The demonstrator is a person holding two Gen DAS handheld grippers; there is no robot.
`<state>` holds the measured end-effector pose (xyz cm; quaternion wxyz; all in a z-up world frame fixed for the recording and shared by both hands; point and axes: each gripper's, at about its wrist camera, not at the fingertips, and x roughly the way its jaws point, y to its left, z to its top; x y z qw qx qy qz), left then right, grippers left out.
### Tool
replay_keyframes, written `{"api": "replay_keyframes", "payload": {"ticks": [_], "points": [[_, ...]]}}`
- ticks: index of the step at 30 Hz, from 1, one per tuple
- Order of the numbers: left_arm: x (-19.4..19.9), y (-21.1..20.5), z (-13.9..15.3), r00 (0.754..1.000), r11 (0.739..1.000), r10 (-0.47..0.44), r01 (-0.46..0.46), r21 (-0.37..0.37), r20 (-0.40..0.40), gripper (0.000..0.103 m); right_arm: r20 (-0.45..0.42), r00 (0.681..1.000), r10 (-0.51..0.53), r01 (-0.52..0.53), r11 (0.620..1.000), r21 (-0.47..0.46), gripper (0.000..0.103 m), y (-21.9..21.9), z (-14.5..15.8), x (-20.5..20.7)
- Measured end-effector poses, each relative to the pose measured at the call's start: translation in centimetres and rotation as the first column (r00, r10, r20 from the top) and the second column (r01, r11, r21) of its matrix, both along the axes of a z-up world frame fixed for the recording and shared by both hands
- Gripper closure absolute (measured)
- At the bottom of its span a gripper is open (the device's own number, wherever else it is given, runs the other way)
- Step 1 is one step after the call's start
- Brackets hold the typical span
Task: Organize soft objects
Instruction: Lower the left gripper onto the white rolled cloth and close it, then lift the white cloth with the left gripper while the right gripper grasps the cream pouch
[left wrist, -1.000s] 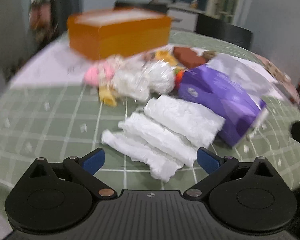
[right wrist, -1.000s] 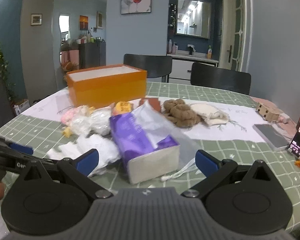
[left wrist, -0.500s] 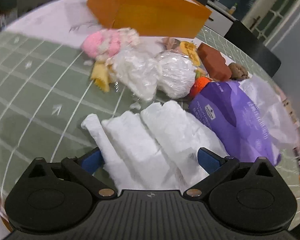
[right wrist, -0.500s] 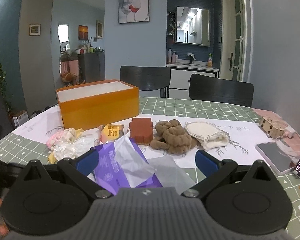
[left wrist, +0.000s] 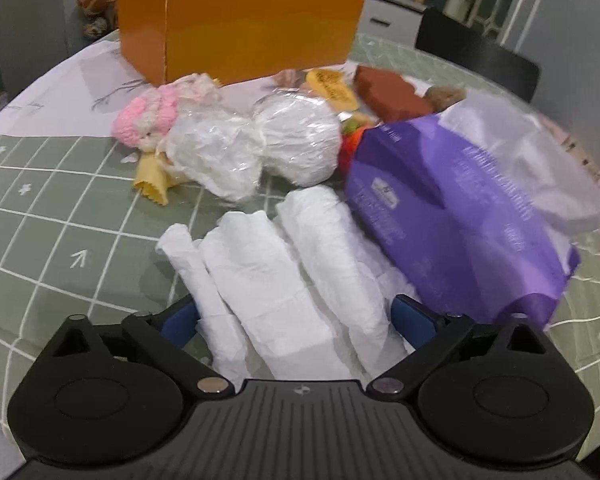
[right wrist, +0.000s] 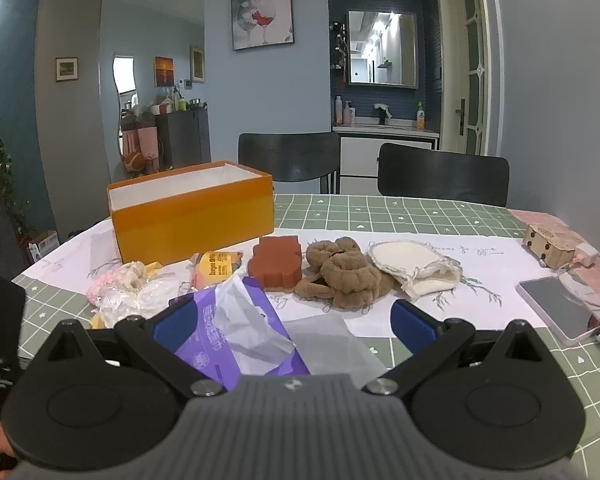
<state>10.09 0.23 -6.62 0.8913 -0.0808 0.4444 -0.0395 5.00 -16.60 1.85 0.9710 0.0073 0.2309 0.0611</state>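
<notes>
Three rolled white tissues [left wrist: 284,272] lie on the green checked tablecloth, their near ends between the fingers of my left gripper [left wrist: 294,318], which is open around them. To their right lies the purple tissue pack [left wrist: 452,208] with a loose clear wrapper. My right gripper [right wrist: 292,326] hangs open just above the purple tissue pack [right wrist: 228,332], holding nothing. The open orange box [left wrist: 236,28] stands at the back; the right wrist view shows the orange box [right wrist: 192,216] with a white inside. Two plastic-wrapped white balls [left wrist: 256,148] and a pink fluffy item [left wrist: 152,116] lie in front of it.
A brown block [right wrist: 276,264], a brown plush [right wrist: 340,276] and a white cloth pad [right wrist: 412,268] lie on a white runner. A tablet [right wrist: 556,308] and a small wooden box [right wrist: 548,240] lie at the right. Two black chairs [right wrist: 440,176] stand behind the table.
My left gripper has moved forward and down until the white rolls lie between its fingers. My right gripper has advanced over the purple pack, which now fills its lower view.
</notes>
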Motion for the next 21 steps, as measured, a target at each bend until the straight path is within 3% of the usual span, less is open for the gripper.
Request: {"api": "replay_keyframes", "payload": {"ticks": [1,4,9,14,16,21], "points": [[-0.1,0.1,0.0,1.0,1.0,-0.012,0.013,-0.011,0.014,0.006,0.001,1.0,0.0,0.0,1.0,-0.006,0.002,0.1,0.0,0.1],[-0.5,1.1,0.2,0.999,0.997,-0.026,0.028,-0.067,0.038,0.043,0.005,1.0,-0.009,0.009,1.0,-0.021,0.002,0.0,0.2,0.2],[-0.3,3.0,0.0,0.998,0.985,-0.052,0.055,-0.163,0.023,0.066,-0.022,1.0,-0.015,0.014,1.0,-0.027,0.003,-0.5,0.4,0.9],[-0.8,4.5,0.1,0.995,0.977,-0.095,0.097,-0.191,0.022,0.071,-0.068,0.998,-0.003,0.003,1.0,-0.002,0.004,-1.2,0.6,1.1],[-0.9,5.1,0.2,0.993,0.974,-0.113,0.116,-0.194,0.025,0.073,-0.111,0.994,0.008,-0.009,1.0,-0.014,0.01,-1.5,0.5,1.2],[-1.6,6.1,0.7,0.982,0.97,-0.187,0.189,-0.153,0.024,0.073,-0.213,0.976,0.046,-0.054,0.998,-0.029,0.014,-2.8,0.2,1.5]]}}
